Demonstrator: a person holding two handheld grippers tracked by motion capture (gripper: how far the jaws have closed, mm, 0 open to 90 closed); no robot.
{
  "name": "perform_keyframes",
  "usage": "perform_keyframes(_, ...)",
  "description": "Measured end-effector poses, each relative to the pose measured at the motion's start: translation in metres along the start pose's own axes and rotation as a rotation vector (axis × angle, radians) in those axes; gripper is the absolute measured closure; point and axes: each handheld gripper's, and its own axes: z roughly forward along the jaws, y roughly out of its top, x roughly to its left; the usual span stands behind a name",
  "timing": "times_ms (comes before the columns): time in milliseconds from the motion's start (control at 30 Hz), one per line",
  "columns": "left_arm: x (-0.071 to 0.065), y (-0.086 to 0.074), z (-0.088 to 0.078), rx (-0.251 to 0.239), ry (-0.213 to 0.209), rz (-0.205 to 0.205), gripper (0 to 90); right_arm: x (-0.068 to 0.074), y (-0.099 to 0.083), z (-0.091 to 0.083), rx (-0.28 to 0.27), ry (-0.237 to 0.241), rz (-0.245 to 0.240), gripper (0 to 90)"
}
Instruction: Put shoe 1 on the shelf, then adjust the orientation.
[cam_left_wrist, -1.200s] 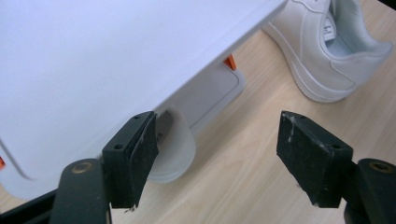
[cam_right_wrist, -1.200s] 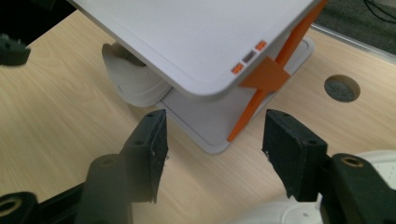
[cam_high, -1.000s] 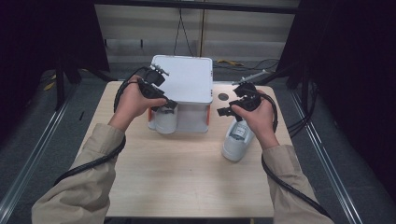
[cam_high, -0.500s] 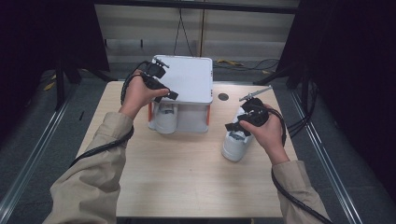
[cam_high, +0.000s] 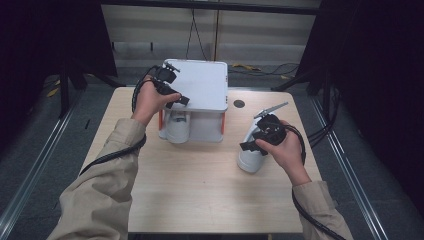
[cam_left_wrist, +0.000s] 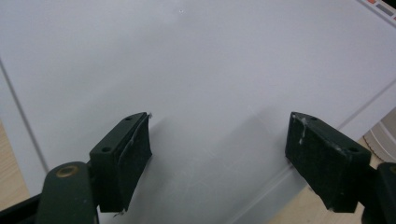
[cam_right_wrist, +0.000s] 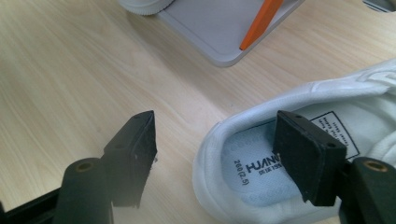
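Your left claw (cam_high: 172, 90) hangs released over the white rack's top (cam_high: 202, 85), nothing between the jaws; they have just been opening. Your right claw (cam_right_wrist: 224, 156), jaws just widening, straddles the heel rim of the white sneaker (cam_right_wrist: 299, 140) on the tabletop (cam_high: 200, 190), pads not pressing.

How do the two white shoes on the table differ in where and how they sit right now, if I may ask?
The shoe by the right gripper lies out on the bare table, its opening exposed, under the right gripper. The shoe in the rack is tucked under the white rack top, largely covered. Both are white.
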Motion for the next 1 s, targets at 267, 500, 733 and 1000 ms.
perform_keyframes(267, 0.001, -0.004, 0.0, -0.03, 0.001, 0.005, 21.2, 0.004, -0.01, 0.013, 0.051, 0.009, -0.015, 29.9)
perform_keyframes(500, 0.0, -0.005, 0.0, -0.038, 0.003, 0.003, 21.2, 0.004, -0.013, 0.018, 0.061, 0.013, -0.018, 30.0)
perform_keyframes(733, 0.0, -0.005, 0.001, -0.039, 0.006, 0.001, 21.3, 0.003, -0.016, 0.022, 0.08, 0.017, -0.016, 32.2)
perform_keyframes(1000, 0.0, -0.006, 0.0, -0.043, 0.01, 0.006, 21.3, 0.002, -0.015, 0.031, 0.118, 0.035, -0.017, 37.1)
